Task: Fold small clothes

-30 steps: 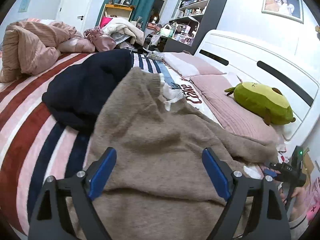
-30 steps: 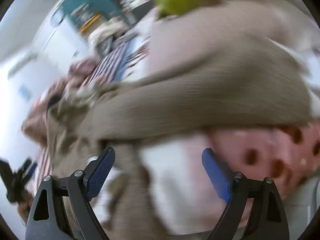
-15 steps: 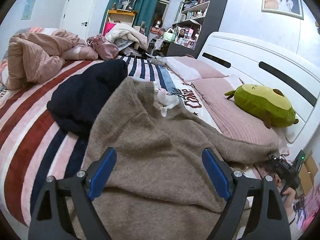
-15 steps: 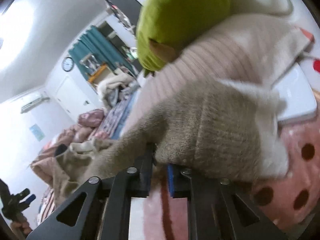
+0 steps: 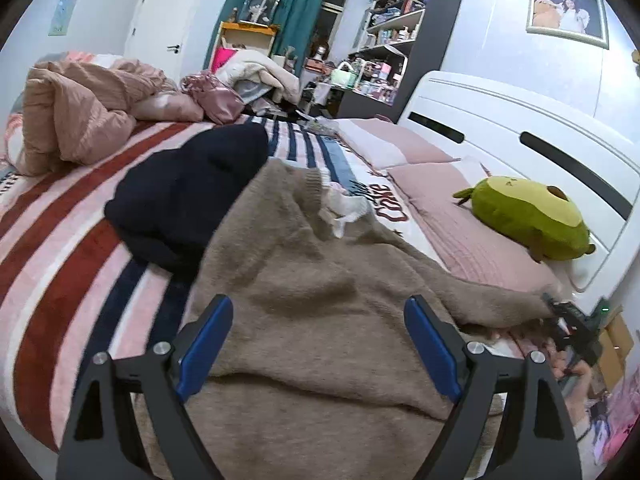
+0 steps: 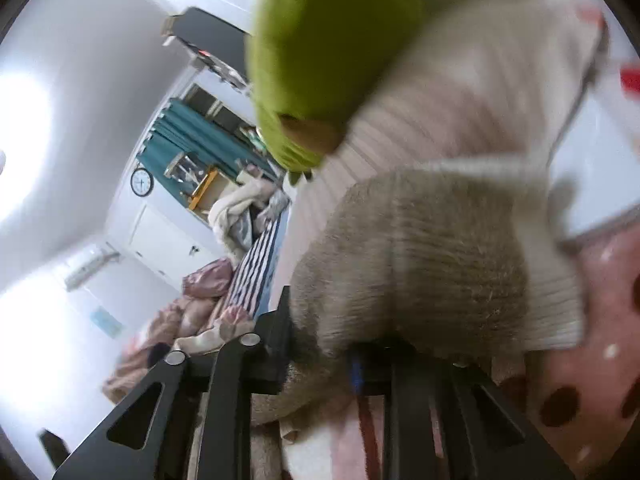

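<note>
My right claw (image 6: 320,354) has the sleeve cuff (image 6: 440,264) of the brown sweater (image 5: 304,320) pinched between its jaws, which are easing slightly apart at this moment with the knit still bunched between them. That is my main worry: the bite looks shallow, taken near the ribbed end, and if the jaws loosen further the cuff could slide out as soon as I pull the sleeve across the body. A second risk is drag. The sweater lies spread on the striped bed (image 5: 60,264), its far shoulder resting against a dark blue garment (image 5: 184,200), so a hard pull from the right could shift the whole body and wrinkle it instead of folding only the sleeve. The green plush toy (image 5: 532,220) sits on the pink pillow near the sleeve end; a wide swing could knock it.

My left claw (image 5: 318,344) is wide open, holding nothing, hovering just above the lower part of the sweater and angled down toward it. It pins nothing, so the fabric is free to slip. My right claw is held low at the bed's edge, pointing almost level along the sleeve and rolled over on its side, so the room looks tilted from its view.
</note>
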`<control>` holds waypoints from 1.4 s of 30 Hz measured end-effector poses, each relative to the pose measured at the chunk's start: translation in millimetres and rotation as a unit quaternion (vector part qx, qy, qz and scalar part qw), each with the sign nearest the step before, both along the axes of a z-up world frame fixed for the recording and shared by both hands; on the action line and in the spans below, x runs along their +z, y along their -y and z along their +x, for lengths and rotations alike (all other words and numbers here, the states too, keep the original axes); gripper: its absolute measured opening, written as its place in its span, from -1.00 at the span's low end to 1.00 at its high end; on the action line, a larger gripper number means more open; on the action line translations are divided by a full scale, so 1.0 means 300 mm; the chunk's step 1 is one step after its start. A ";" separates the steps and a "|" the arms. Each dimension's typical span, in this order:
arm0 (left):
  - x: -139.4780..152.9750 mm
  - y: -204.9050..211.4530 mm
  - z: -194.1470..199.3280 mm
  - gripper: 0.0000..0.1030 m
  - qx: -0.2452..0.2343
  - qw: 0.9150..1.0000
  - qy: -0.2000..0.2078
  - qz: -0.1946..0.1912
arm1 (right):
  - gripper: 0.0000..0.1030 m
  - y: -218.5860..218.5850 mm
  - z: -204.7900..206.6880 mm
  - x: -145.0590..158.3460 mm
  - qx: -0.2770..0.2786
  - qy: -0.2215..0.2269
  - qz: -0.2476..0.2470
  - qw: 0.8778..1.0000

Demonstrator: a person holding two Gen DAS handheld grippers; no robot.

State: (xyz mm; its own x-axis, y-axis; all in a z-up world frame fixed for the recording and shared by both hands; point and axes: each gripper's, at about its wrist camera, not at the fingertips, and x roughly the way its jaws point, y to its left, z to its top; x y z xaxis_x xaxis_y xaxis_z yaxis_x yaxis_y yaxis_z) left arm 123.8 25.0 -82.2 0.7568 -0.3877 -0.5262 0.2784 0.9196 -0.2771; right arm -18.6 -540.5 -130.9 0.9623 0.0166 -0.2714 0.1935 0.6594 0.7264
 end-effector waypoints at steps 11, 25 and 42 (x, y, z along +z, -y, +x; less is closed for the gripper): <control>-0.025 -0.101 -0.007 0.65 0.017 1.000 0.012 -0.002 | -0.76 -0.471 0.101 0.433 0.159 0.075 -0.293 0.940; -0.108 -0.158 -0.014 0.71 -0.042 0.999 -0.019 -0.025 | -0.12 -1.184 0.351 -0.023 0.502 -0.153 -0.329 0.785; -0.276 0.272 0.215 0.85 -0.090 0.991 -0.101 -0.002 | 0.16 -0.725 0.192 0.192 0.386 -0.108 -0.317 0.859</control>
State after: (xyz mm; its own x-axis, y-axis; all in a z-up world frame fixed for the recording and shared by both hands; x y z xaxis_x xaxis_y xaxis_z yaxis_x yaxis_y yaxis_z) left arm 188.2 -56.5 -165.1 0.5551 -0.5099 -0.6571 0.3768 0.8585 -0.3479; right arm 38.9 -322.9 -73.4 0.6569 0.4107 -0.6323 -0.3947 0.9018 0.1757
